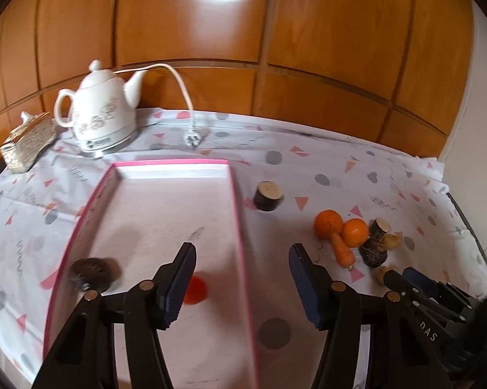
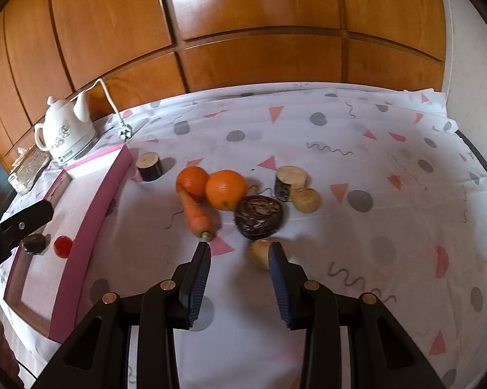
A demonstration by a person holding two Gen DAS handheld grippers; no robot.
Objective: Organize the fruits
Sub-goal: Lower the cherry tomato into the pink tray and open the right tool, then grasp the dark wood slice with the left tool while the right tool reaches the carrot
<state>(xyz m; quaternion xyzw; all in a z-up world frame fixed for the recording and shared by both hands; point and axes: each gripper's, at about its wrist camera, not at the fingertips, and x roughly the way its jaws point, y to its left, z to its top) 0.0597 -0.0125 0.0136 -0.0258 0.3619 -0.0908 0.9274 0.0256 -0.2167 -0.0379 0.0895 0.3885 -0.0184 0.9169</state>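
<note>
A pink-rimmed tray [image 1: 237,214] [image 2: 91,227] holds a small red fruit [image 1: 196,290] [image 2: 63,245] and a dark fuzzy fruit [image 1: 92,274] [image 2: 33,243]. My left gripper [image 1: 241,248] is open and empty above the tray's right rim. On the cloth lie two oranges [image 2: 225,189] [image 1: 355,231], a carrot [image 2: 196,214] [image 1: 342,248], a dark purple beet [image 2: 259,216] and a potato [image 2: 259,253]. My right gripper [image 2: 240,248] is open and empty, its right finger just in front of the potato.
A white electric kettle [image 1: 102,113] [image 2: 66,133] with its cord and plug [image 1: 191,137] stands at the back left. Cut dark root pieces [image 1: 268,195] [image 2: 290,181] and another potato [image 2: 305,199] lie on the patterned cloth. Wooden panels stand behind the table.
</note>
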